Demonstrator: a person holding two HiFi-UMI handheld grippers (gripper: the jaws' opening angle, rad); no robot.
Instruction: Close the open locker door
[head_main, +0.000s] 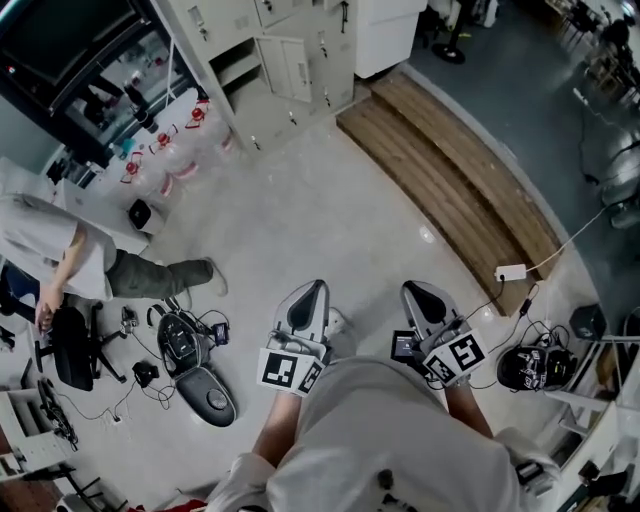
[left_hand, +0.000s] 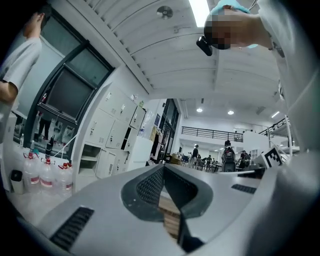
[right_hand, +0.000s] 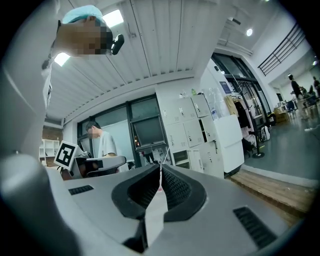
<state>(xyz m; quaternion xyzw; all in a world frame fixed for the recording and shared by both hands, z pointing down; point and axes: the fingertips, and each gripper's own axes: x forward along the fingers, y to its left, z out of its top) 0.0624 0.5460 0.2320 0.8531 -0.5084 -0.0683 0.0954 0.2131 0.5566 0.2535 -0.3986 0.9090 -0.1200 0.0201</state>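
At the upper left of the head view, clear jugs (head_main: 170, 150) with red caps are grouped on the floor. Three can be counted in the left gripper view, and liquid is seen in them. At top centre, the open locker door (head_main: 283, 68) stands ajar on the locker bank (head_main: 325, 45). A shelved compartment (head_main: 232, 66) is exposed to its left, but its contents cannot be made out. Lower down, two grippers are held: the left gripper (head_main: 314, 287) and the right gripper (head_main: 416, 289), each with jaws brought together on nothing.

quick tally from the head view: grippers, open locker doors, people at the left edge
grippers: 2 (left gripper, right gripper)
open locker door: 1
person in white top: 1
total: 4
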